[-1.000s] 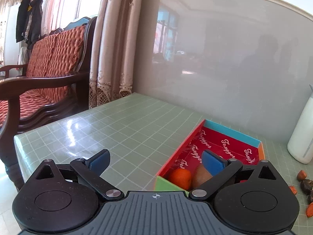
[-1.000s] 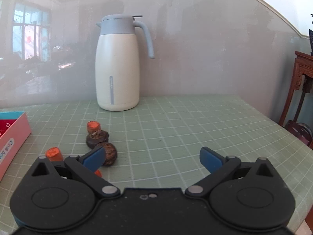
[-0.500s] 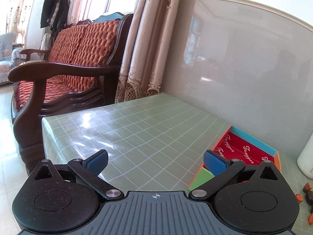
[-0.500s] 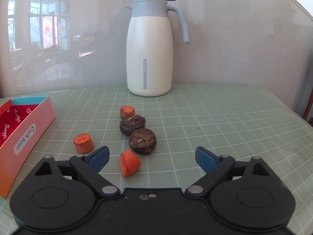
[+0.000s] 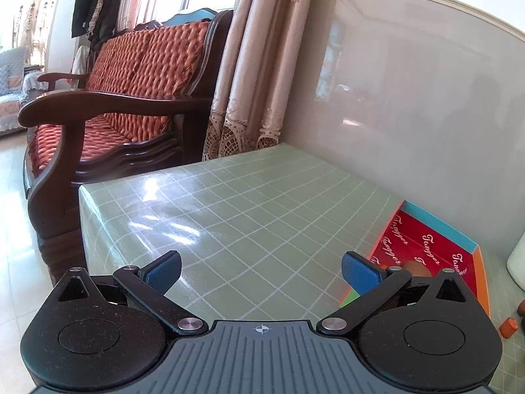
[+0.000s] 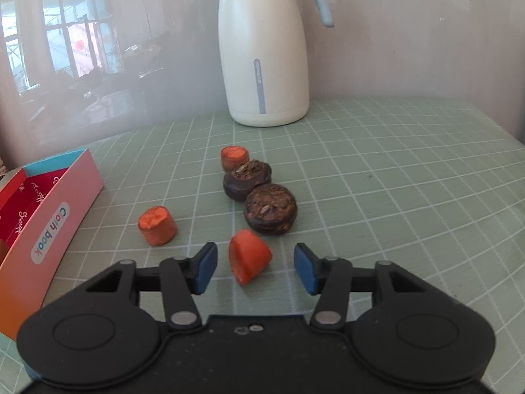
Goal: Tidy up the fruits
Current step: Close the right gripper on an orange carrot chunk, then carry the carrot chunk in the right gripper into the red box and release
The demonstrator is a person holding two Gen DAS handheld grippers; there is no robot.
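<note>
the right tool (image 6: 255, 267) has been closing round an orange cone-shaped piece (image 6: 249, 257) — pads not touching — left tool (image 5: 261, 271) spread.

- My left gripper (image 5: 261, 272): matte black body, two round housings, ribbed grey centre plate bearing a small crosshair mark, silver pivot screws, blue ribbed pads (image 5: 359, 274).
- My right gripper (image 6: 255, 267): same black linkage arms, silver pivots, blue pads (image 6: 206, 267), smooth speckled centre plate.
</note>
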